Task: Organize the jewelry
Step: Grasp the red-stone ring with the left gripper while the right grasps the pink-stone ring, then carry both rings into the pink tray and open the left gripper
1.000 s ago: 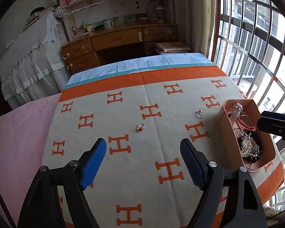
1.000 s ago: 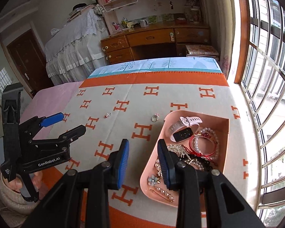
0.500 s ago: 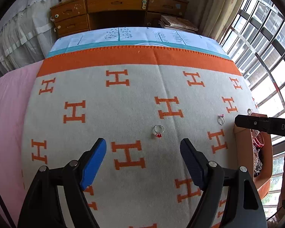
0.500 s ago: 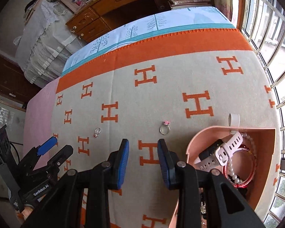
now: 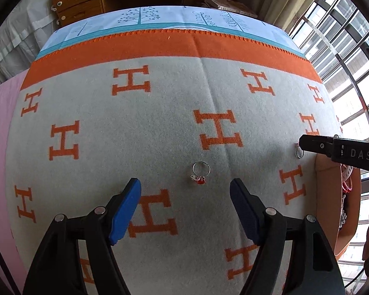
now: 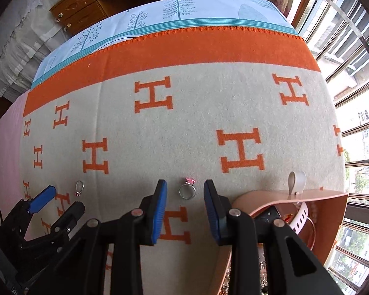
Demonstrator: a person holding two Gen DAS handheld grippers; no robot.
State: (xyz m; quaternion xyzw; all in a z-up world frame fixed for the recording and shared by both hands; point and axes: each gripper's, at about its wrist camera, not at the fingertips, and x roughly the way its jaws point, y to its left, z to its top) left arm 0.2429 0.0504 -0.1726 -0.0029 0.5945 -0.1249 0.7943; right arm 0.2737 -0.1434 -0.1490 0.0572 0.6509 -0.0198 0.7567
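— Jaws, left wrist view? 
— Left gripper (image 5: 185, 211) closing, nothing gripped; silver ring with red stone (image 5: 200, 172) lies just ahead on the grey blanket with orange H's (image 5: 160, 127), stone toward the camera. Pink tray (image 5: 351, 218) cut off at right.

— Right wrist view? 
— Right gripper (image 6: 185, 207) parted, empty; silver ring with pink stone (image 6: 187, 188) between its tips, stone pointing away. Tray contents half hidden.

Grey blanket (image 5: 160, 127) with orange H pattern, peach tray (image 6: 332, 211).
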